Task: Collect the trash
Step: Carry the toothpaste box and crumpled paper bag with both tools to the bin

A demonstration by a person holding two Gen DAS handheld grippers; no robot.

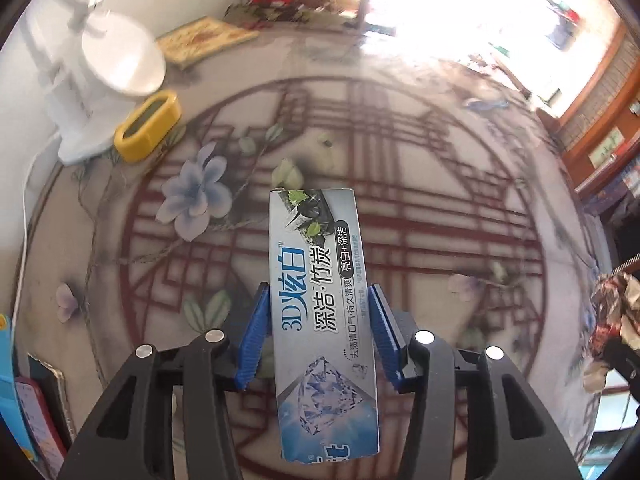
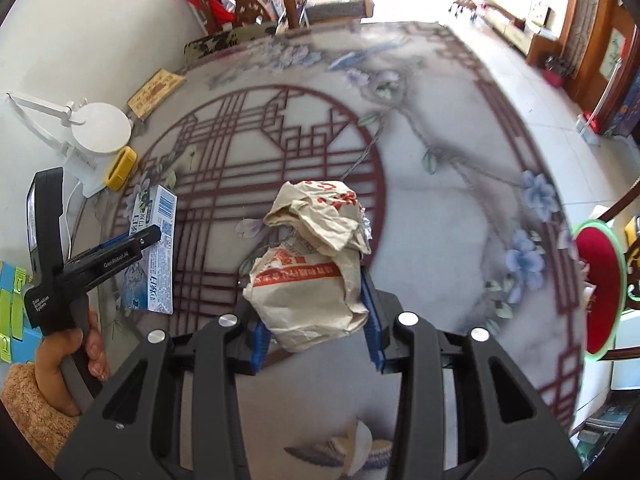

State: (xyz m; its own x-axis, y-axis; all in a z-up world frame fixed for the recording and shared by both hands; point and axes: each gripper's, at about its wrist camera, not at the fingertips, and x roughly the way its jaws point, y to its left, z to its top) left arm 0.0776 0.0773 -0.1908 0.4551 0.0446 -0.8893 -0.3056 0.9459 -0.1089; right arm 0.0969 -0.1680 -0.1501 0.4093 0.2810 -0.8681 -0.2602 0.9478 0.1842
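Black linkage arms fill the bottom of both wrist views, each ending in blue ribbed pads.

In the left wrist view, a blue folder [image 1: 10,384] and a red-cased phone [image 1: 38,420] sit at the far left edge. Further up stand a white desk lamp [image 1: 120,60] and, just beside its base, a yellow holder [image 1: 147,126]. At the centre the left gripper [image 1: 320,316] pinches a toothpaste box [image 1: 322,320] between its pads, the box pointing away from the camera over the table [image 1: 460,208] with its floral and red-lattice cover. At the right edge, the crumpled paper wrapper [image 1: 616,312] shows partly.

In the right wrist view, a hand [image 2: 76,354] in a fuzzy tan sleeve [image 2: 28,408] grips the left tool's handle at the lower left, and the toothpaste box [image 2: 158,248] sits in that tool's pads. At the centre the right gripper [image 2: 316,320] is clamped on the crumpled paper wrapper [image 2: 312,264], which carries red print and stands above the table [image 2: 460,184]. A round red cushion [image 2: 600,292] lies at the far right.
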